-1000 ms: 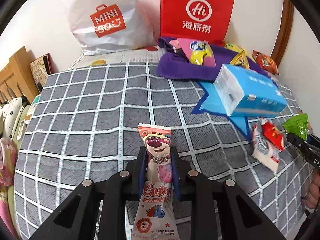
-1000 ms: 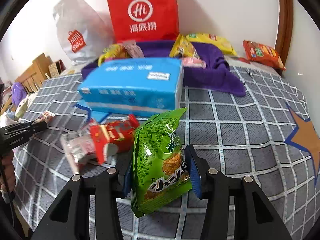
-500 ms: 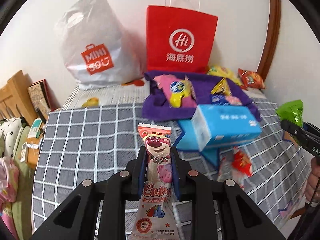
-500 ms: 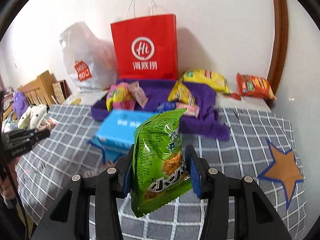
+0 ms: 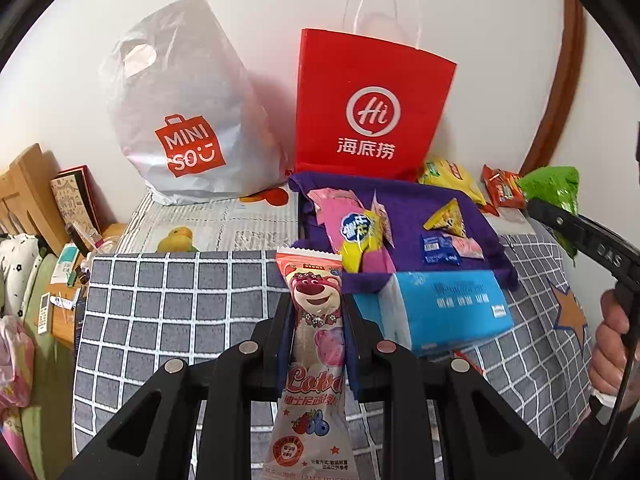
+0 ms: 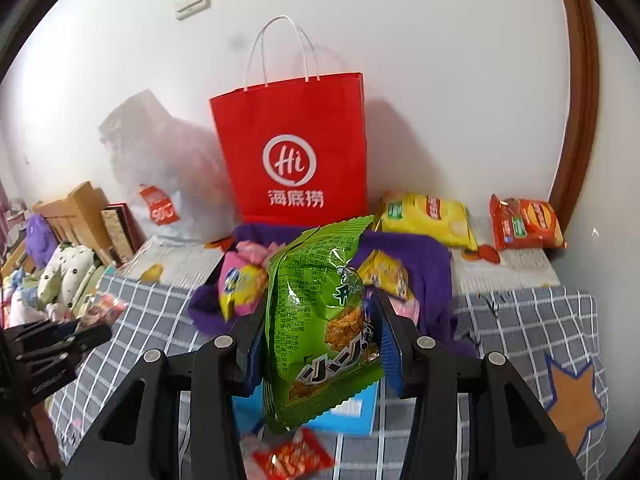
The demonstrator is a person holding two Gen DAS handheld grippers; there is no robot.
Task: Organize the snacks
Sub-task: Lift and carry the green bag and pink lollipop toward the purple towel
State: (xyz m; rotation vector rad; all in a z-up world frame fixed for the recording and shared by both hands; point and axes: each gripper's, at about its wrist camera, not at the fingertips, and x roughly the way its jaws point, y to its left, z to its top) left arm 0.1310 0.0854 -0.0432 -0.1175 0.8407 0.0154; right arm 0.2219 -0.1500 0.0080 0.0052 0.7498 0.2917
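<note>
You're over a bed with a grey checked cover [image 5: 168, 320], white wall behind. Against the wall: white plastic bag [image 5: 188, 120] left, red paper bag [image 6: 296, 152] centre, wood trim at the right edge. Purple cloth [image 5: 408, 204] holds loose snacks; blue tissue pack [image 5: 444, 312] sits just in front of it. Open cover on the left side (clutter past that edge). Left claw [image 5: 316, 344] is clenched on the pink bear wrapper [image 5: 316, 320]; right claw [image 6: 320, 336] grips the green snack bag [image 6: 316, 312], both clear of the bed.
</note>
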